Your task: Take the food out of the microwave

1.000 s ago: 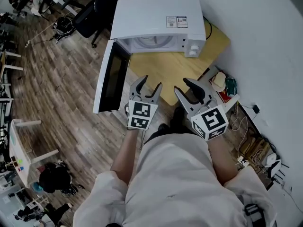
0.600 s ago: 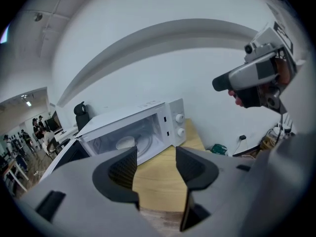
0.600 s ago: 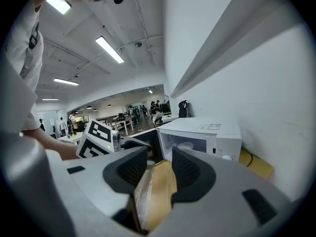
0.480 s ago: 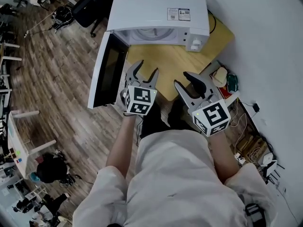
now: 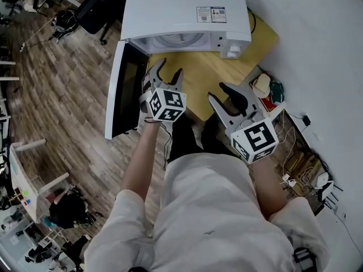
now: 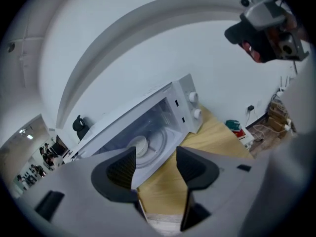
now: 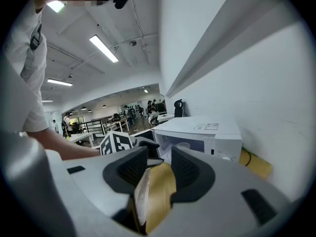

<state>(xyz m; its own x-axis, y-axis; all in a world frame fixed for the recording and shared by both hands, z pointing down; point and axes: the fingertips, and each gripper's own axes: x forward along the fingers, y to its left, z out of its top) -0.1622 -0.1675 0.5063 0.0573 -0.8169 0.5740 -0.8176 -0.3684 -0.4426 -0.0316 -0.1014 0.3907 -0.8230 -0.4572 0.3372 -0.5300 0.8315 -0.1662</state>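
Observation:
A white microwave stands on a wooden table with its door swung open to the left. In the left gripper view a pale round dish of food sits on the turntable inside the microwave. My left gripper hovers just before the open cavity; its jaws have just been opening and nothing is between them. My right gripper is open and empty over the table's near edge, further from the microwave. Its view also catches the left gripper's marker cube.
A white wall runs along the right. Below the table's right side lie small red and teal items and cables on the wood floor. Office chairs stand at the upper left. A dark kettle-like object sits behind the microwave.
My left gripper has moved up the picture toward the microwave's open cavity and rolled, so its cube shows a different face. The right gripper has barely shifted.

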